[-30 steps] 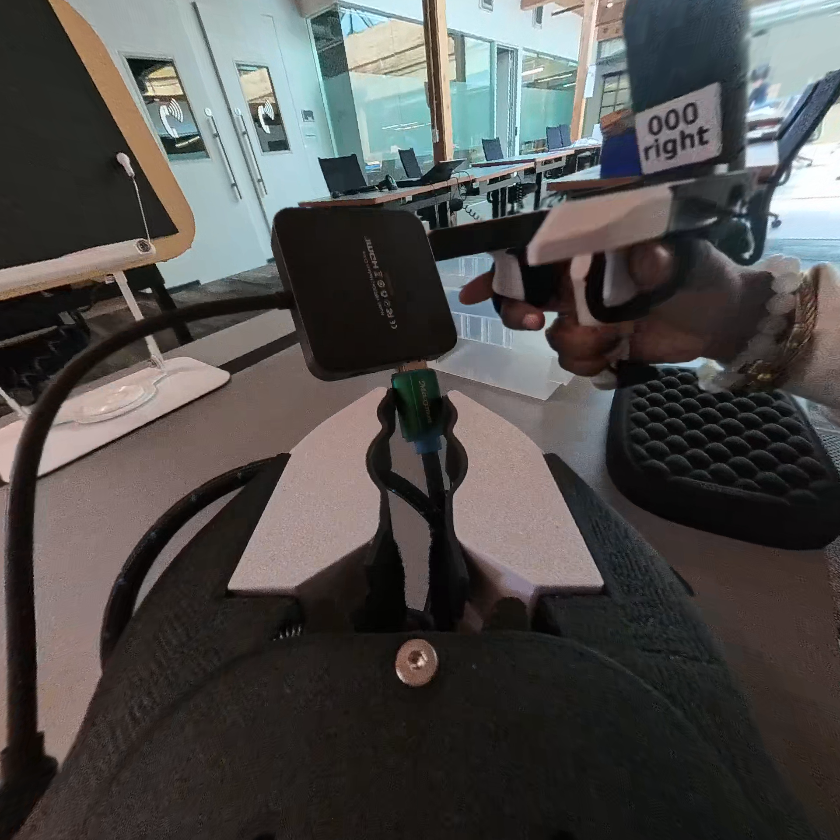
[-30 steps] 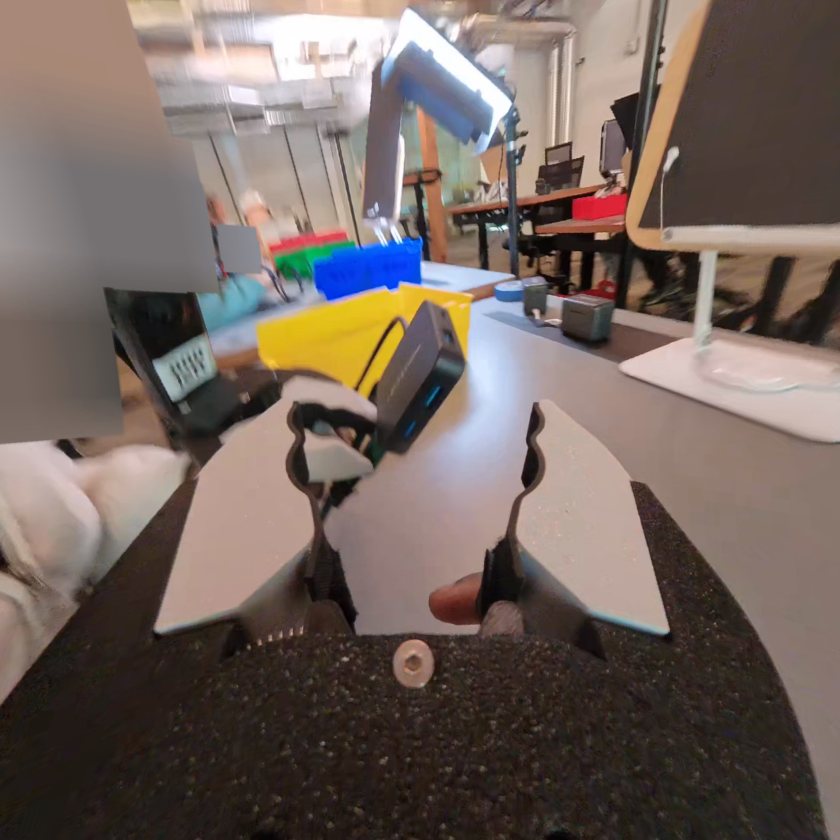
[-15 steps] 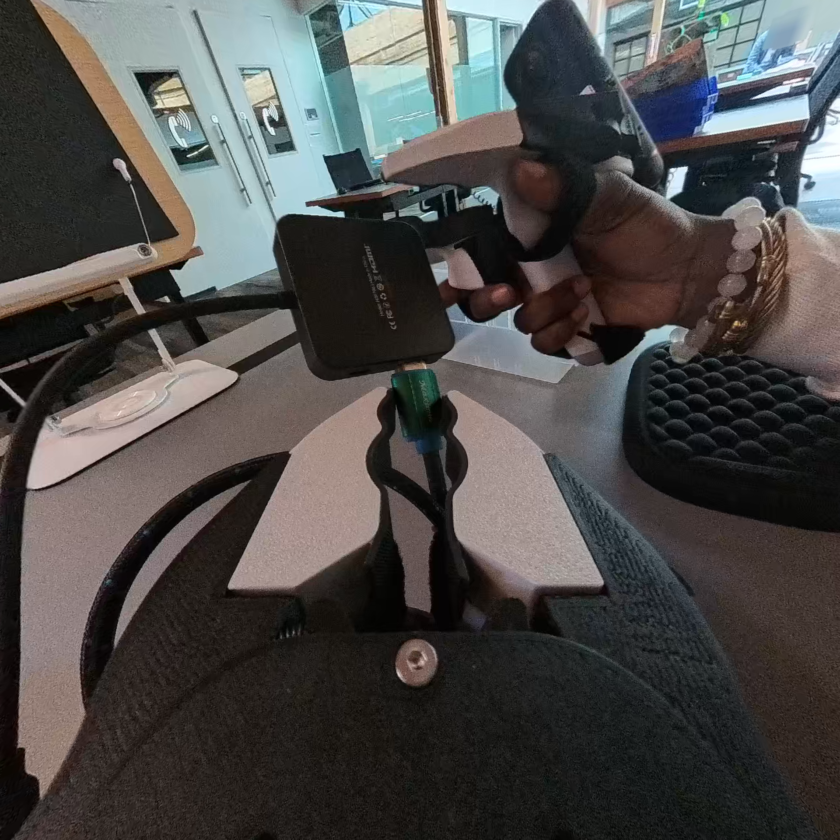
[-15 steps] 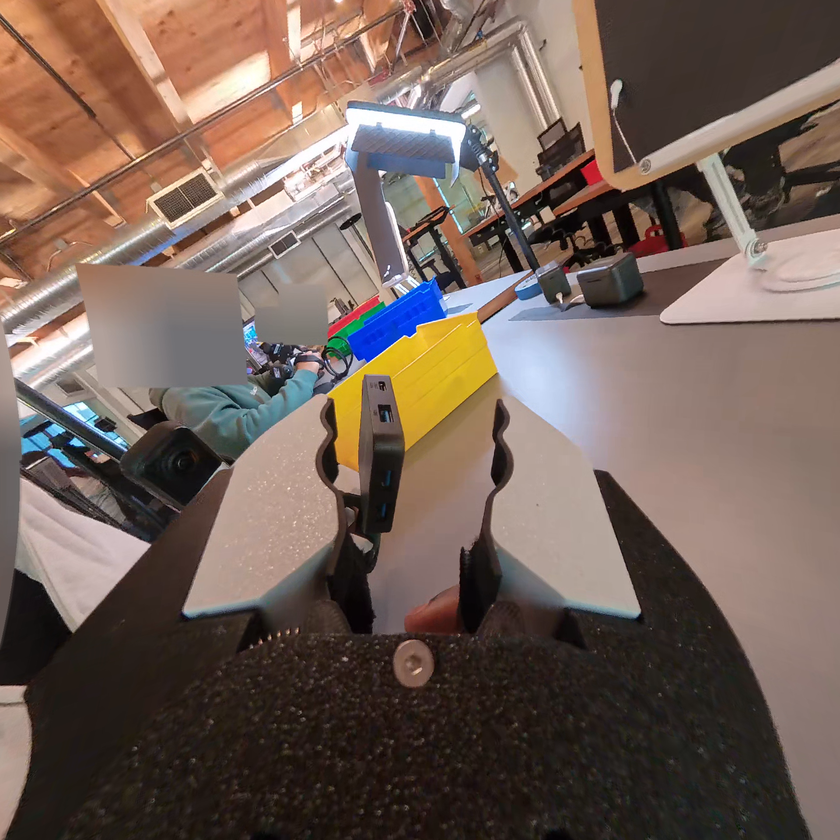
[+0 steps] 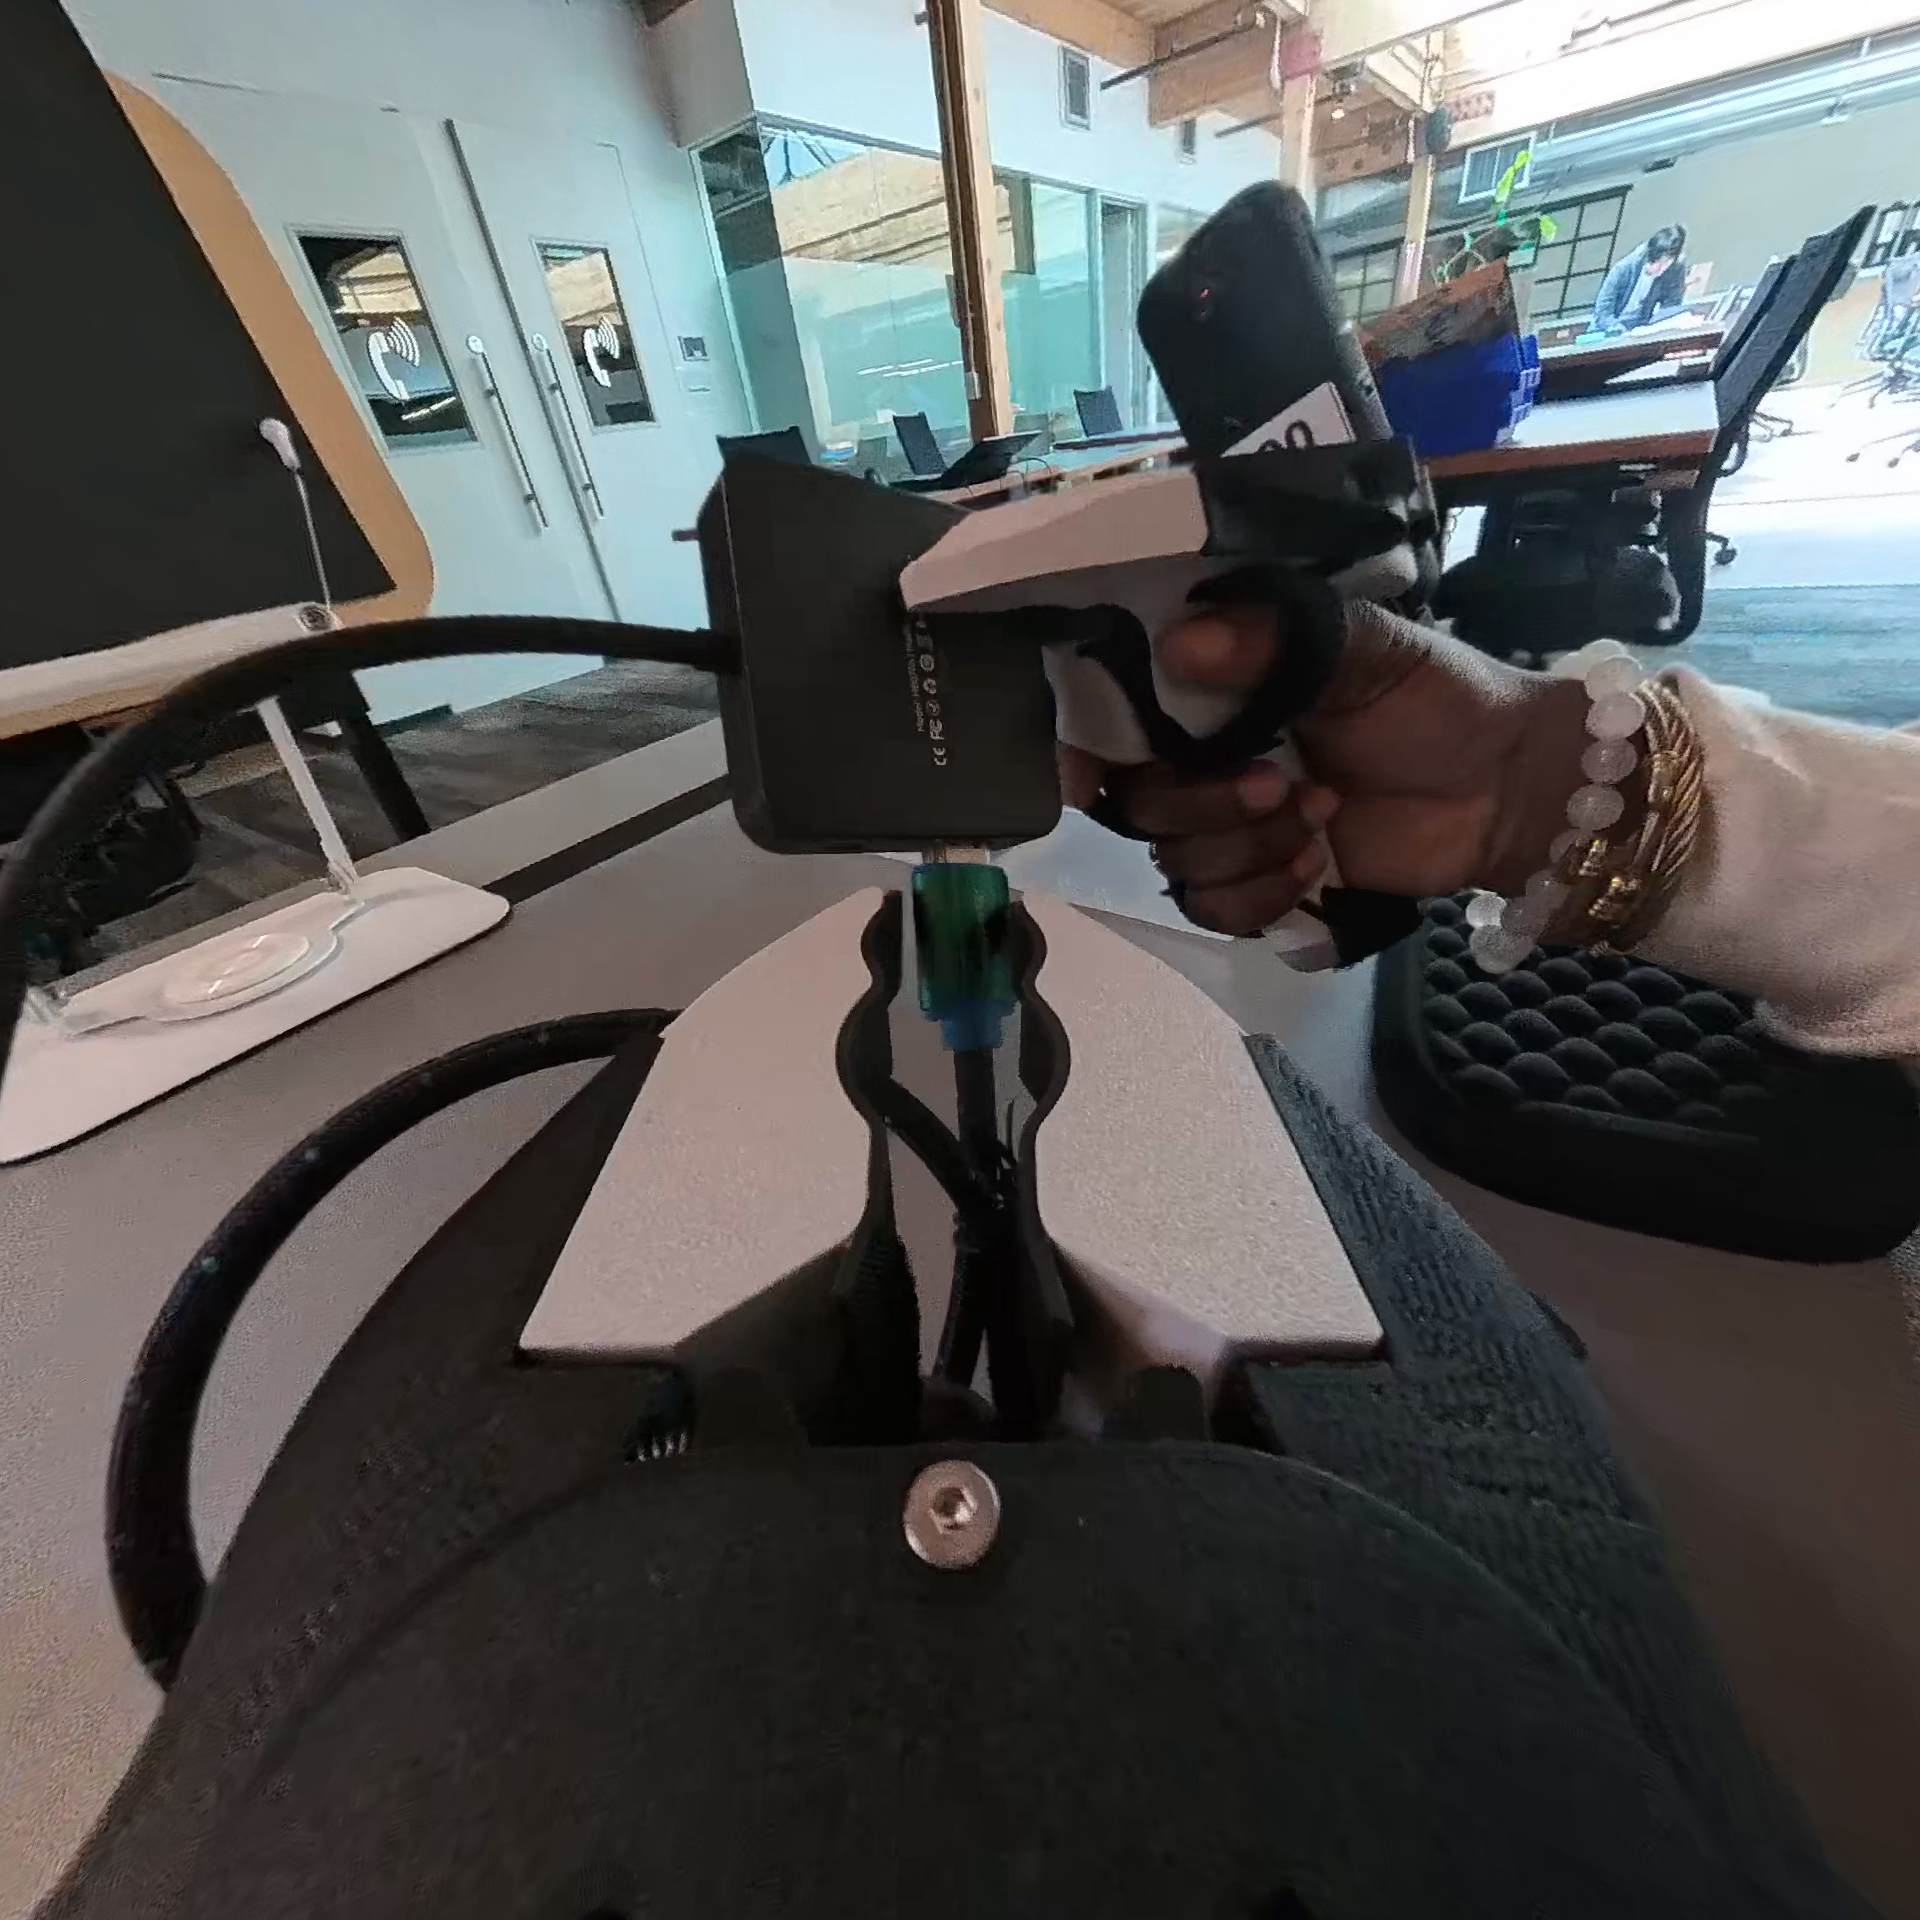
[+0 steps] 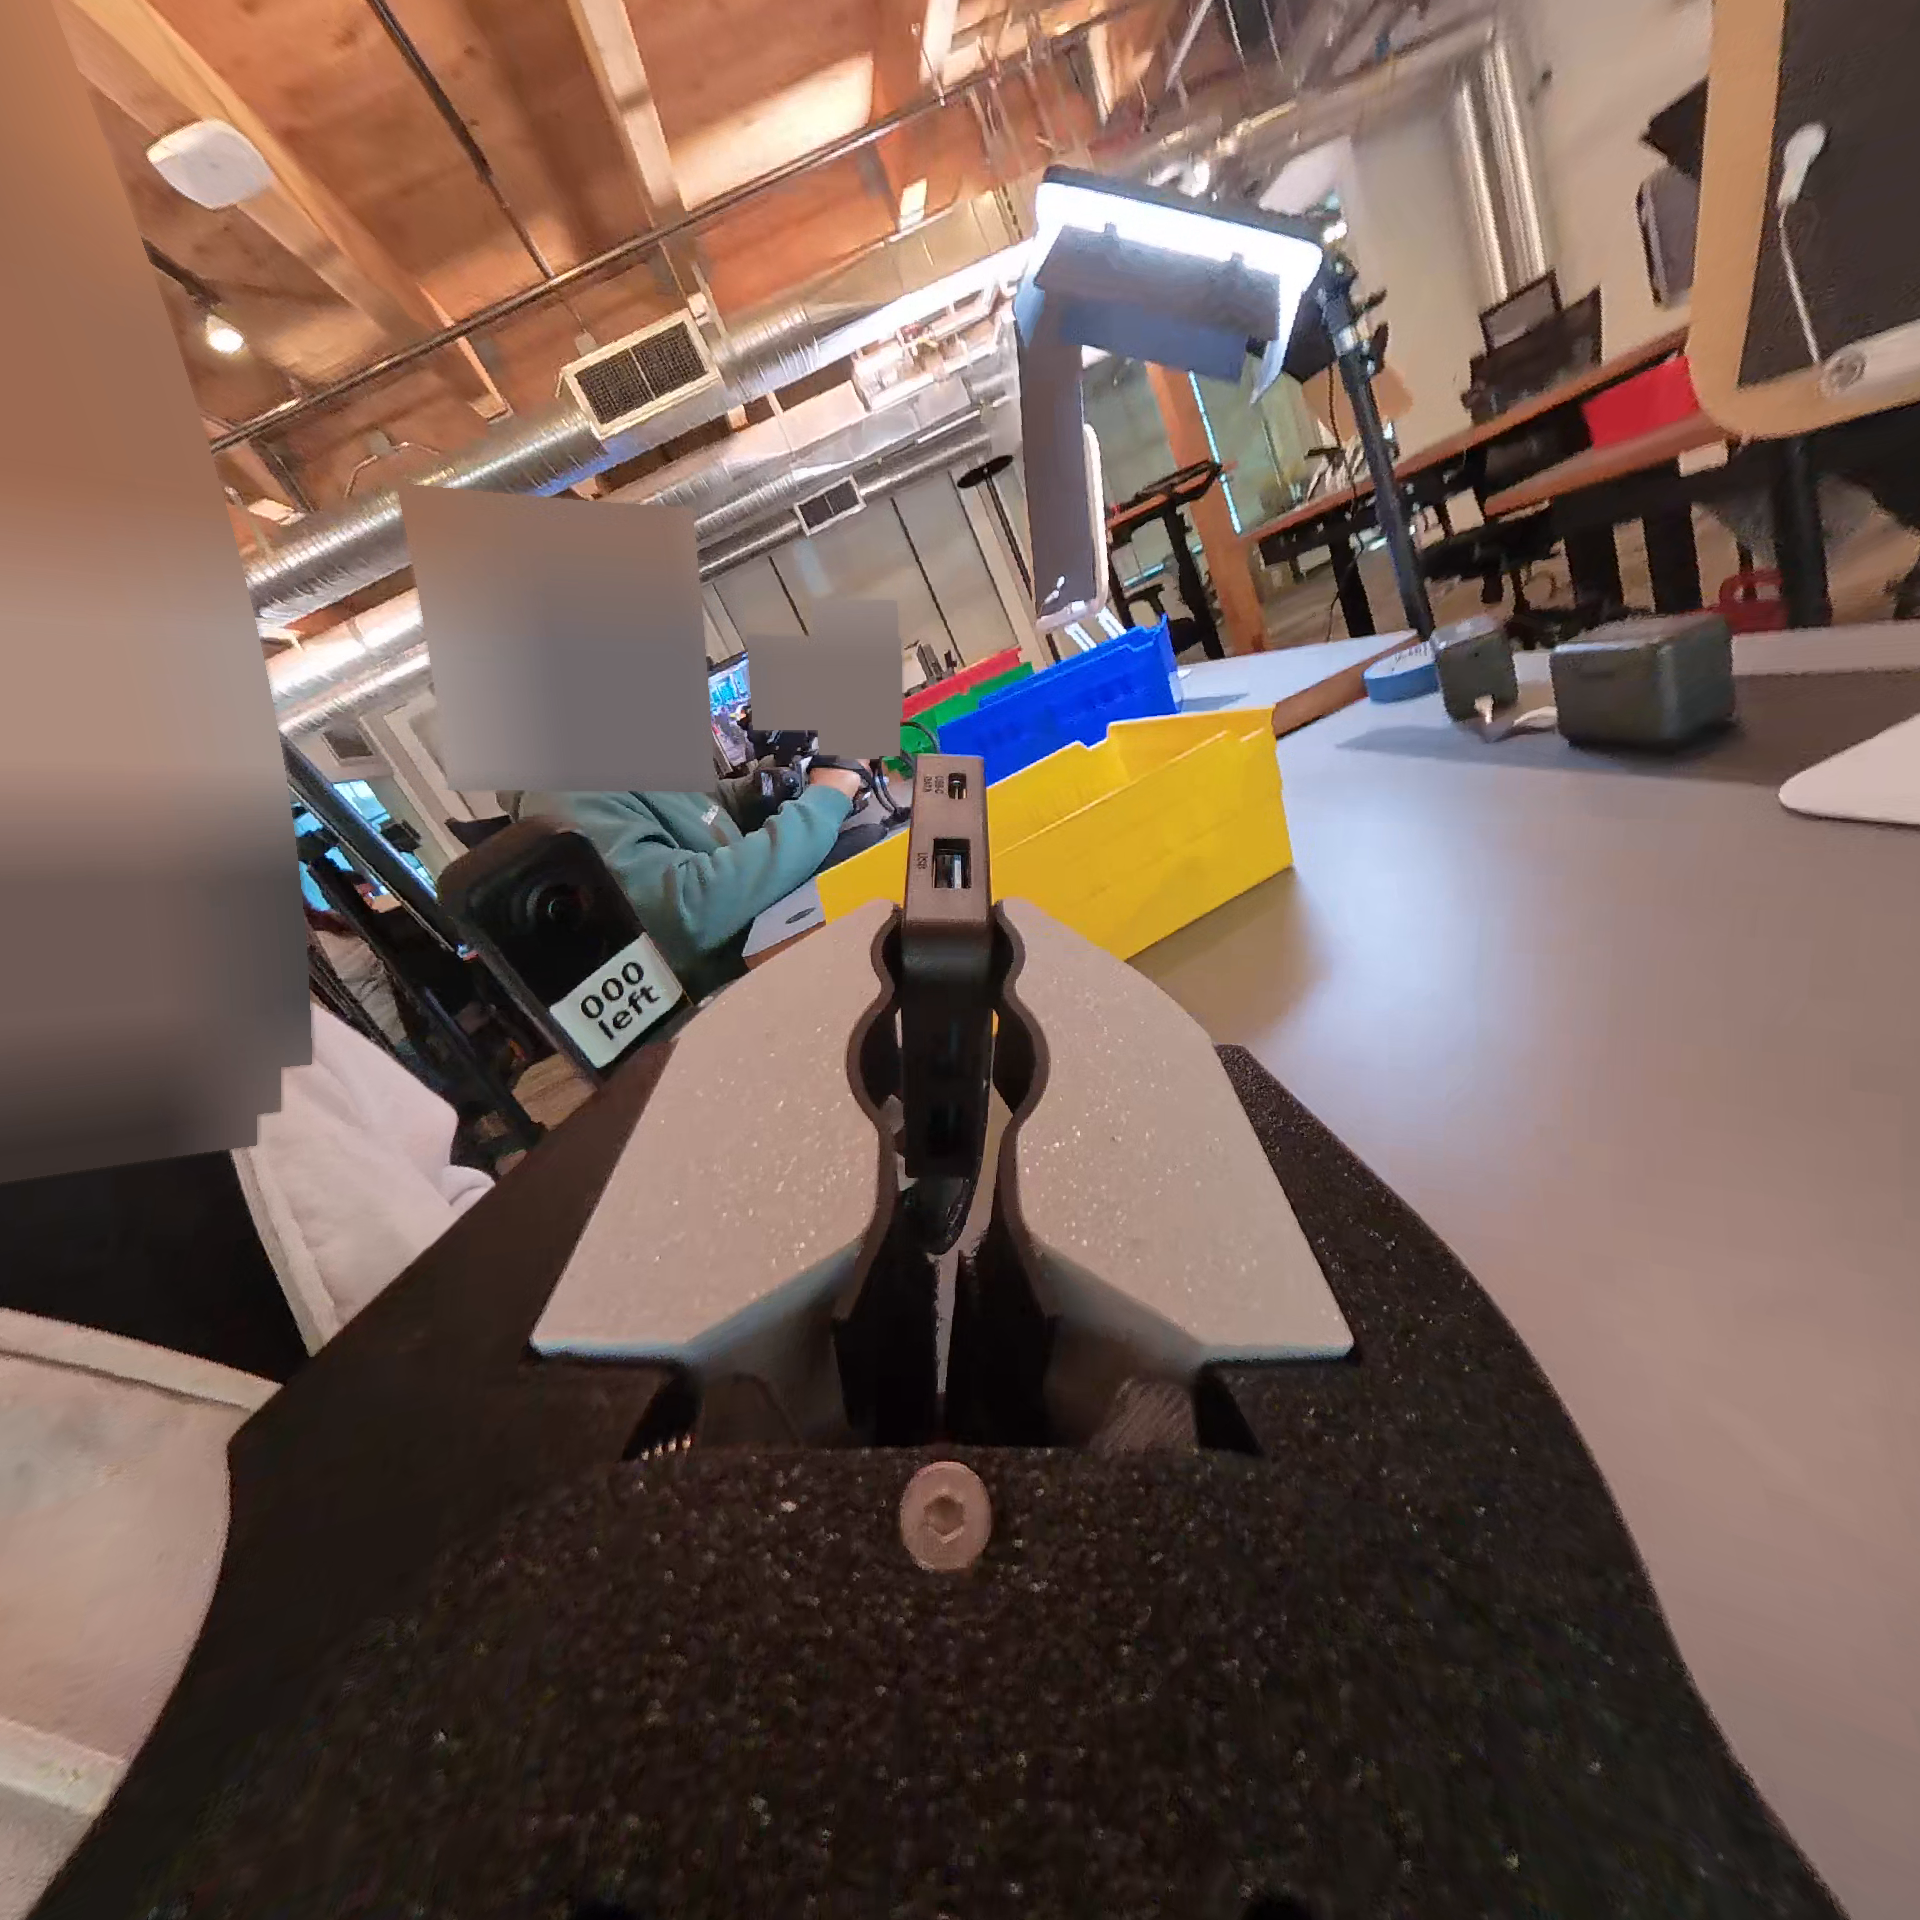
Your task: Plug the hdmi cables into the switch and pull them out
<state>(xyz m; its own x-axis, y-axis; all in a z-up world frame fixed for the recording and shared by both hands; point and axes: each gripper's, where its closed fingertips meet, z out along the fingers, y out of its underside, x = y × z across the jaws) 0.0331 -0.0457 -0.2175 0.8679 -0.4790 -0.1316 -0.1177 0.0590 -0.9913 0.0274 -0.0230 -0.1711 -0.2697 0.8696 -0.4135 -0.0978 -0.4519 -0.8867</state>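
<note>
The black switch box [image 5: 883,686] hangs in the air above the grey table. My left gripper [image 5: 956,935] is shut on a green cable plug [image 5: 958,951] whose metal tip sits in the switch's bottom edge. A thick black cable [image 5: 312,665] leaves the switch's left side. My right gripper [image 6: 943,930] is shut on the switch [image 6: 943,904], seen edge-on with its ports showing. In the left wrist view the right gripper [image 5: 935,587] clamps the switch from the right, held by a hand with bracelets.
A black dimpled pad [image 5: 1621,1101] lies on the table [image 5: 1714,1455] at the right. A white stand base [image 5: 239,987] sits at the left. Yellow [image 6: 1132,831] and blue [image 6: 1060,696] bins and two small grey boxes [image 6: 1642,675] stand farther along the table.
My right gripper swung in from the right and shut on the switch. The left gripper kept its hold on the green plug; the switch tilted slightly.
</note>
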